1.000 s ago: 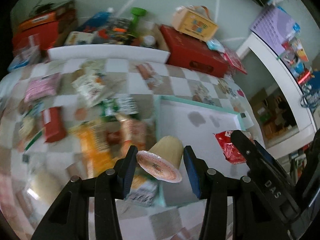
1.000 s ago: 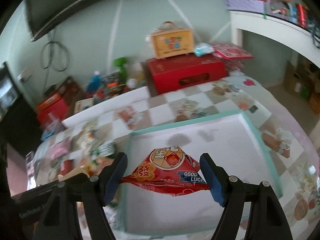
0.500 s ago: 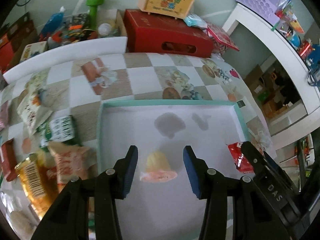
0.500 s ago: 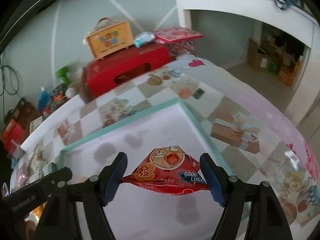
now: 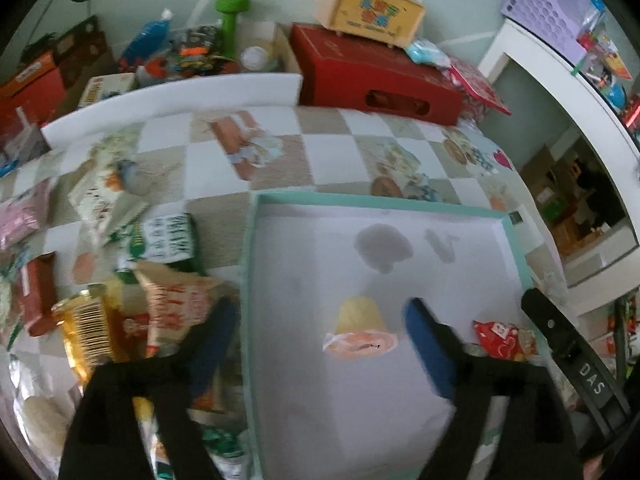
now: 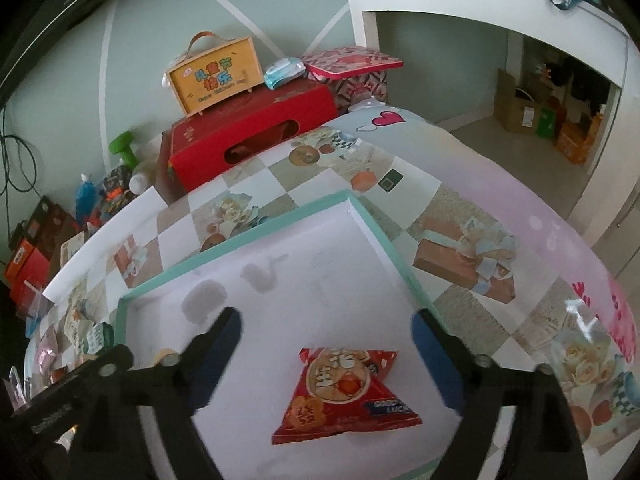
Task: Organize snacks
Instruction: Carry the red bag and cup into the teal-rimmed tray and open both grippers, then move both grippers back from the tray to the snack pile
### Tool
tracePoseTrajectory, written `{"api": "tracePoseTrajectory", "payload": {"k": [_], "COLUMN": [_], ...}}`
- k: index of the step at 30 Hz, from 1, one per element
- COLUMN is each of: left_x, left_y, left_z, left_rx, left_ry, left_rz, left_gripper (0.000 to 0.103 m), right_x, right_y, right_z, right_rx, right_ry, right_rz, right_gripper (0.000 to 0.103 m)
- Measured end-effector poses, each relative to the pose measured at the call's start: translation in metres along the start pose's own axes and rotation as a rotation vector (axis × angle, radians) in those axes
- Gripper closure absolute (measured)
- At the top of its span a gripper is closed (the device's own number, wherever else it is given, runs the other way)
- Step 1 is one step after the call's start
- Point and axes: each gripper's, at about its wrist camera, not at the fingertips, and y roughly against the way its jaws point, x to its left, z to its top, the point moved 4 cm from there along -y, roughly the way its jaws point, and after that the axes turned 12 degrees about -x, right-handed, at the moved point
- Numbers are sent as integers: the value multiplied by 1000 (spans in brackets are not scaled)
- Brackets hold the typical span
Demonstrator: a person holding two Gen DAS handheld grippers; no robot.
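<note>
A shallow tray with a mint-green rim and white floor lies on the checked tablecloth. A yellow jelly cup with a pink foil lid lies on its side in the tray, free between the wide-open fingers of my left gripper. A red triangular snack packet lies flat on the tray floor, and also shows in the left wrist view. My right gripper is open above it, not touching it.
Several loose snack packs lie left of the tray. A white board, a red box with a yellow carry box on it, bottles and a green dumbbell stand behind. The table edge falls away right.
My left gripper carried the jelly cup over the tray, opened and dropped it there. My right gripper opened and let the red packet fall onto the tray floor.
</note>
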Motion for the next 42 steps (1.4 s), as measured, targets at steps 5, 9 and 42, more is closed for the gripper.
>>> {"api": "tracePoseTrajectory", "payload": {"k": [5, 9, 42], "left_x": [25, 44, 220], "left_y": [18, 32, 166], "left_z": [4, 3, -51], "left_rx": [-66, -109, -230], "left_ry": [26, 47, 274], "left_rz": [72, 109, 352], "left_gripper": [6, 0, 0], "right_x": [8, 18, 185], "right_y": [3, 8, 79], "right_z": [-2, -4, -69], "right_rx": [-1, -13, 17], "right_ry": [14, 28, 284], "right_rz": [26, 49, 477], "right_gripper": [0, 0, 0]}}
